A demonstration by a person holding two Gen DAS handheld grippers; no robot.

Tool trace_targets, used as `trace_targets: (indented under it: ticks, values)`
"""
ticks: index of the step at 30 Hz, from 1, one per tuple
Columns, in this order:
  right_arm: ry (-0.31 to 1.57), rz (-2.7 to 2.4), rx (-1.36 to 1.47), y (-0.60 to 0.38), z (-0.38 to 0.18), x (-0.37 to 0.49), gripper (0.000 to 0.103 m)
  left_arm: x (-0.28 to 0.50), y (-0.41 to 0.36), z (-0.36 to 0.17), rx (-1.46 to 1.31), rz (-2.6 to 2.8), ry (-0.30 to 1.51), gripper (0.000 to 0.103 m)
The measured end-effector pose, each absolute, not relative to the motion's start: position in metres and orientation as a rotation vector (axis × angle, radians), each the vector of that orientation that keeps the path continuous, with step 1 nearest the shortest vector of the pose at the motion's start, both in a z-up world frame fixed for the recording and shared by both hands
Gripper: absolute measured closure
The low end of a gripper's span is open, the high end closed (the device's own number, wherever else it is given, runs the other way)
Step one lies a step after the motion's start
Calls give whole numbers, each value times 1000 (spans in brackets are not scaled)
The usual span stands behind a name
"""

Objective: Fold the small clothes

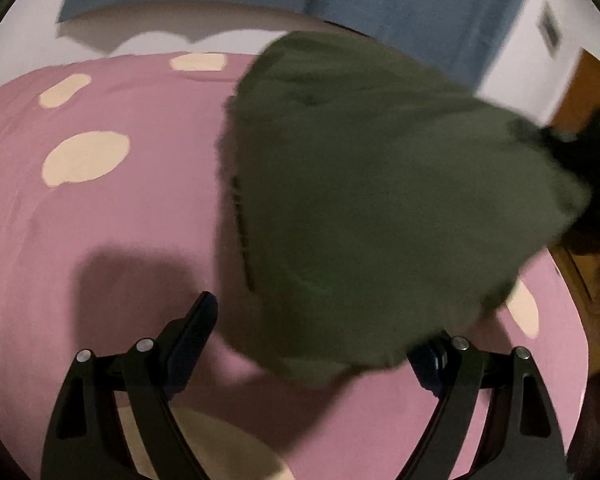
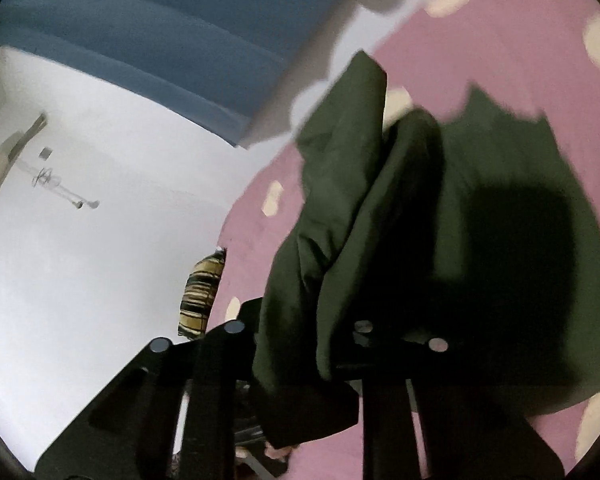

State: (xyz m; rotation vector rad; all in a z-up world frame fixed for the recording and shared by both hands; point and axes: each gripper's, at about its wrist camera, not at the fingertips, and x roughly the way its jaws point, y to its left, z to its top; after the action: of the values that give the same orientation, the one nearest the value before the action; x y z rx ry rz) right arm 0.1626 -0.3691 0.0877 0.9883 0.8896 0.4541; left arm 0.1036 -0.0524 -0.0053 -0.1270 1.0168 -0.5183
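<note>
An olive-green garment (image 1: pixel 360 200) hangs bunched above the pink bedsheet (image 1: pixel 100 220), lifted at its far right end by my right gripper, seen blurred in the left wrist view (image 1: pixel 572 152). My left gripper (image 1: pixel 320 332) is open; its left finger (image 1: pixel 196 324) is bare and the cloth's lower edge drapes over the right finger. In the right wrist view, my right gripper (image 2: pixel 300 320) is shut on a fold of the green garment (image 2: pixel 340 220), which drapes down over the fingers, the rest spread on the sheet (image 2: pixel 520 220).
The pink sheet has cream spots (image 1: pixel 84 156). A blue headboard (image 2: pixel 140 40) and white wall (image 2: pixel 80 260) lie beyond the bed. A striped yellow-black cloth (image 2: pixel 200 300) sits at the bed's edge. A wooden door (image 1: pixel 592 84) is at the right.
</note>
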Motion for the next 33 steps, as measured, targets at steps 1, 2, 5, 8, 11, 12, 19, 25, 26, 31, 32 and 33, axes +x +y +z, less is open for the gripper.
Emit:
trace_targets:
  ticks: [1, 2, 5, 8, 11, 12, 19, 25, 26, 31, 32, 33]
  values:
    - [855, 460, 985, -375, 99, 161, 87, 104, -52, -6, -132, -508, 1028, 17]
    - [831, 458, 977, -381, 105, 159, 87, 105, -51, -8, -142, -509, 1039, 16]
    - [785, 426, 982, -411, 107, 144, 87, 106, -50, -8, -177, -542, 1046, 16]
    - [851, 339, 995, -429, 70, 128, 88, 99, -60, -8, -78, -519, 1012, 15]
    - [893, 297, 1094, -449, 22, 111, 88, 97, -65, -12, -61, -536, 1037, 15]
    - [899, 291, 1117, -453, 10, 108, 88, 97, -66, -12, -50, -536, 1035, 15]
    - [918, 295, 1173, -459, -23, 110, 88, 99, -69, -16, -25, -528, 1047, 15]
    - [915, 297, 1180, -459, -30, 109, 88, 97, -70, -16, -22, -527, 1049, 15]
    - [916, 297, 1180, -461, -31, 107, 88, 97, -70, -15, -23, -527, 1049, 15]
    - [915, 295, 1190, -466, -37, 100, 88, 99, -70, -16, -25, -529, 1052, 15]
    - [914, 293, 1194, -463, -35, 102, 88, 99, -71, -16, -24, -528, 1053, 15]
    - [913, 292, 1196, -463, -35, 102, 88, 98, -70, -16, -24, -528, 1053, 15]
